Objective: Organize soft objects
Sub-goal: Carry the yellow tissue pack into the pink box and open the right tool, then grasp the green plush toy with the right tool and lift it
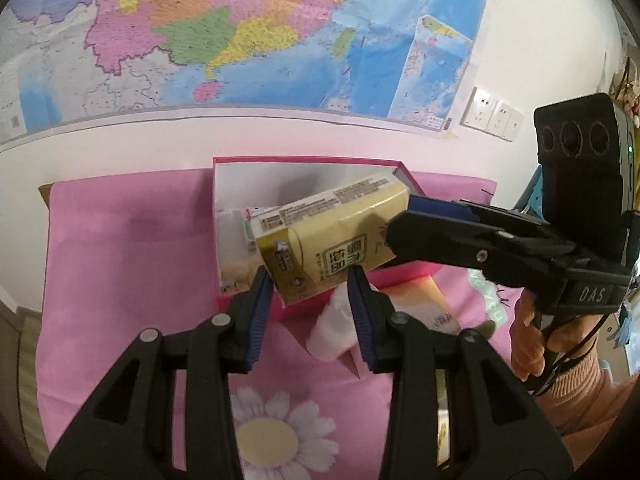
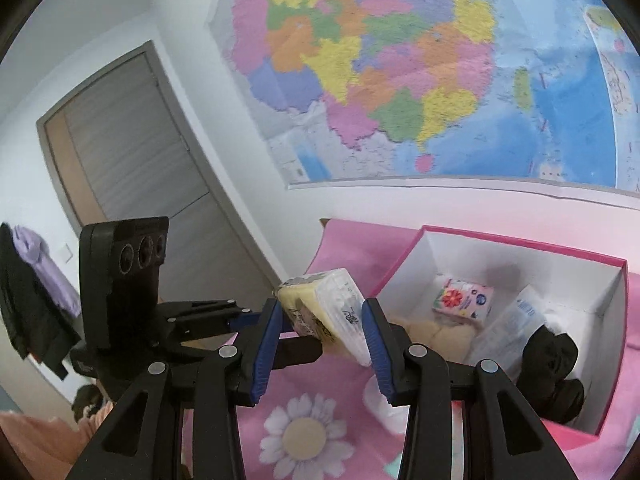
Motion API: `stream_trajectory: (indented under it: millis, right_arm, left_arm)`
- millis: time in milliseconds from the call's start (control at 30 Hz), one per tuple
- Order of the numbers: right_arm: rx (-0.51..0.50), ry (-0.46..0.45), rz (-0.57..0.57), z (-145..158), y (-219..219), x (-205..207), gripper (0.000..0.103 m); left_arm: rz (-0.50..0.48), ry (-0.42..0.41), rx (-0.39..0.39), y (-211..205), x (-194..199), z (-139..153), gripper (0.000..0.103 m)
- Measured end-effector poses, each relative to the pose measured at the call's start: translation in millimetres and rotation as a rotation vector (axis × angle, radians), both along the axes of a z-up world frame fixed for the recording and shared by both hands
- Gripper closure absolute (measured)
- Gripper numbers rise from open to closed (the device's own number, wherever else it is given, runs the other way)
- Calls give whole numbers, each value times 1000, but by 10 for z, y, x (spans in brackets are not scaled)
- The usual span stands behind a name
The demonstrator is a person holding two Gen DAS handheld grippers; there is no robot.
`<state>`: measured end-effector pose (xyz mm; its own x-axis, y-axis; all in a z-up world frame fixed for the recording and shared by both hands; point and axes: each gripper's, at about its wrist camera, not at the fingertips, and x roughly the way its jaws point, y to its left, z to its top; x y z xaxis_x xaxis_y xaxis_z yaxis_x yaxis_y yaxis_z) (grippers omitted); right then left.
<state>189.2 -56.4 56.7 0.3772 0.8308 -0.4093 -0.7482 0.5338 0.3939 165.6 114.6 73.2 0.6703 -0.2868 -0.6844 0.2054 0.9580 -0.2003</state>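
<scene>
Grippers both angled down over pink box (image 2: 520,245): your left gripper (image 1: 311,280) and right gripper (image 2: 320,314) each clamp one yellow tissue pack (image 1: 336,232); one floral pack (image 2: 462,300) inside.

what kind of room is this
Probably a bedroom at home: a pink flowered blanket as the work surface, a big wall map, and clothes hanging beside a door.
</scene>
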Motion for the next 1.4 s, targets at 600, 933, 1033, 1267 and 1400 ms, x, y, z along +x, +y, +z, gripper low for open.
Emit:
stream_trajectory:
  millis: [600,933,1033,1267,1400]
  right_arm:
    - [-17,217,-67,-527,79,936,60]
    - [-34,246,-113,-619,-45,1026,58]
    - [-23,238,-111,-575,-179,927,58]
    - [15,165,-105,-321,-547,575,50]
    - [18,117,-118,-198,-793,336,49]
  left_arm:
    - [98,199,46,36,926,-577,63]
    - [145,120,82,68,746,-573,63]
    - [143,65,58,87,551,-486,63]
    - [87,-39,-12,84,96,-256,61]
    - [19,-107,-30,-80,-198,-151,55]
